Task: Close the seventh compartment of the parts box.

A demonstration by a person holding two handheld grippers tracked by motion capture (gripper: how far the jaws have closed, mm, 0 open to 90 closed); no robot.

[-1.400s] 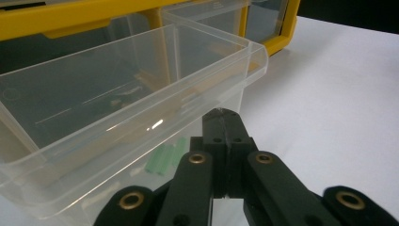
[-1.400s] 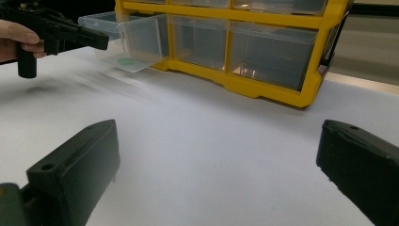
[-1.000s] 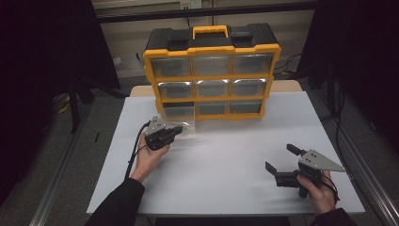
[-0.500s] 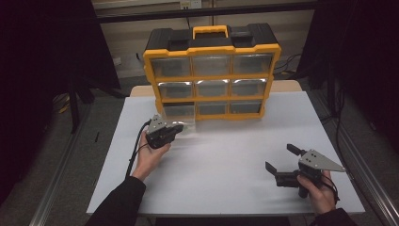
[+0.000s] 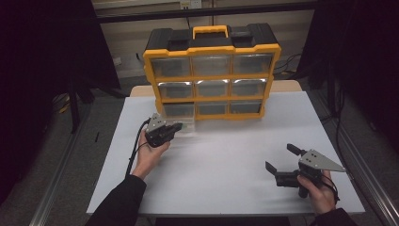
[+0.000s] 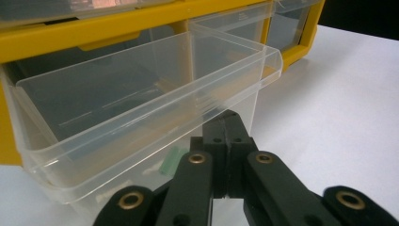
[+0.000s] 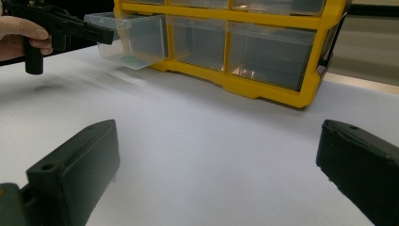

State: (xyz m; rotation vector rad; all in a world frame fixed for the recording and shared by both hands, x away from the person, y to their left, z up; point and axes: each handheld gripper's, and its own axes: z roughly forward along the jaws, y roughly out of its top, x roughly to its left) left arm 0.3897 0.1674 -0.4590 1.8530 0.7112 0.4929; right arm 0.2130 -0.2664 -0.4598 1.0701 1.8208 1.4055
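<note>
A white table (image 5: 221, 188) stands on a grey floor (image 5: 66, 179). Behind it runs a pale wall (image 5: 131, 44) with a socket (image 5: 116, 60); black cables (image 5: 291, 61) hang there. Dark curtains (image 5: 47, 56) flank both sides.

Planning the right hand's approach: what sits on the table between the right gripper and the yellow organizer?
Nothing: the high view shows bare white table from the open right gripper to the yellow organizer, and the right gripper view agrees.

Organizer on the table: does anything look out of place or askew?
One thing: the bottom-left drawer of the yellow organizer sticks out while the other drawers sit flush. The left claw is shut on its front lip. Nothing looks spilled or damaged.
</note>
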